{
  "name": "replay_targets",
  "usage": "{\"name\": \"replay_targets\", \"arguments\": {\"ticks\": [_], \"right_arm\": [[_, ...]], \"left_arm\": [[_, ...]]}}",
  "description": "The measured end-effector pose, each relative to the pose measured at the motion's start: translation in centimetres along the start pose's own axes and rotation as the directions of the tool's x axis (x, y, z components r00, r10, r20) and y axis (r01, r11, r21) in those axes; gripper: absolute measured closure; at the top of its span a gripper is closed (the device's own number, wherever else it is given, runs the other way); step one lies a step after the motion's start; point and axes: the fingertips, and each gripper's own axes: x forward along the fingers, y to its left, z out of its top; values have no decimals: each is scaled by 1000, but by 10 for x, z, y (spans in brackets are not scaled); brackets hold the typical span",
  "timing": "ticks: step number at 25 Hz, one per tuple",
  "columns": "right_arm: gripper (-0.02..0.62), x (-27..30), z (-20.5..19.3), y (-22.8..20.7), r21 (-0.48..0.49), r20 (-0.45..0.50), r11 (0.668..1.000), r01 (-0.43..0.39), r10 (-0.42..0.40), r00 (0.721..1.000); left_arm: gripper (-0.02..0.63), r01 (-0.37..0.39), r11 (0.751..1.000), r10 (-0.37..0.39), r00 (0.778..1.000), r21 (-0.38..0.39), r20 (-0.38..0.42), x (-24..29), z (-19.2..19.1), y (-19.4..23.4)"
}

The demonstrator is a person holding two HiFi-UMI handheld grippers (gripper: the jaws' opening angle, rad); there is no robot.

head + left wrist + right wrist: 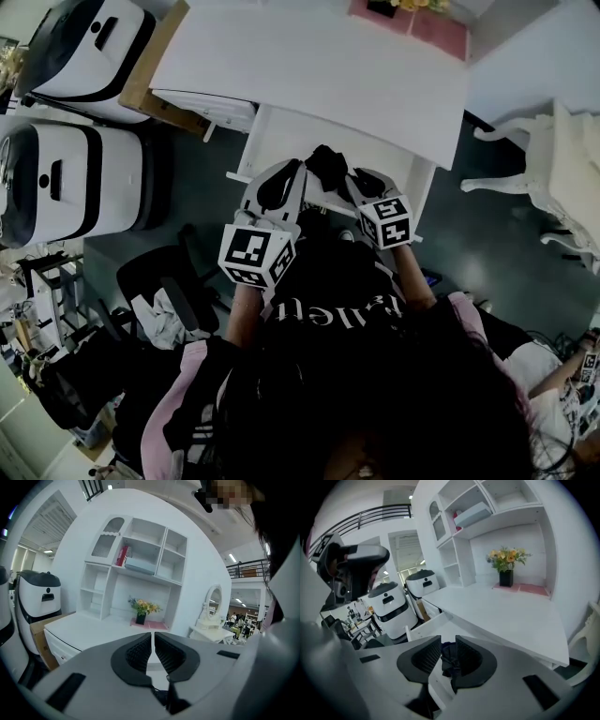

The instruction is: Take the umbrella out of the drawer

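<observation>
My right tool is clamped on a bunched black fabric umbrella. The ribbed dark pads stand almost together and the crumpled cloth fills the narrow gap between them. My left tool has its pads closed to a thin slit with nothing in it, and it points over the surface rather than at the umbrella. In the head view the two tools sit side by side in front of me, with the dark bundle between their tips. The bundle is over the open white drawer that stands pulled out from under the broad white desk surface. I cannot tell from any view whether the umbrella hangs clear of the drawer's floor or part of it rests inside, since the lower end of the cloth is hidden behind the tool. As I judge it, the opening of the drawer and the grasp are done. What is left is to lift the bundle over the drawer's front wall and bring it away. The grip looks to be on loose fabric rather than the shaft, so it may slip or unfurl as it comes up. A small black vase of yellow flowers stands at the back of the surface, well apart from the work.
</observation>
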Motion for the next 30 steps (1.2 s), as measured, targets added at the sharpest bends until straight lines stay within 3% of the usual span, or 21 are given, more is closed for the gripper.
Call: {"name": "replay_targets", "arguments": {"ticks": [3,6,10,14,20,30], "right_arm": [[412,36,-18,-7,-10,-88,1000,-10,9,996],[381,71,-45,-10,-55,-211,997,-45,32,977],[343,108,-84,-13,-104,-389,990,-99,51,920],[324,135,-113,-24,-146,-509,983,-111,22,860],[305,160,-124,-18,-218,-606,967,-134,-27,795],[302,185,-148,-31,-281,-660,958,-59,-148,736]], "left_arm": [[575,0,1000,0,1000,-15,-7,10,-1,21],[575,-3,999,2,1000,-33,-21,15,-6,41],[575,-6,999,4,999,-49,-41,22,-14,62],[575,-12,999,9,998,-53,-59,30,-17,80],[575,-22,998,17,997,-54,-76,37,-16,106],[575,-53,996,46,993,-71,-105,40,-23,139]]}}
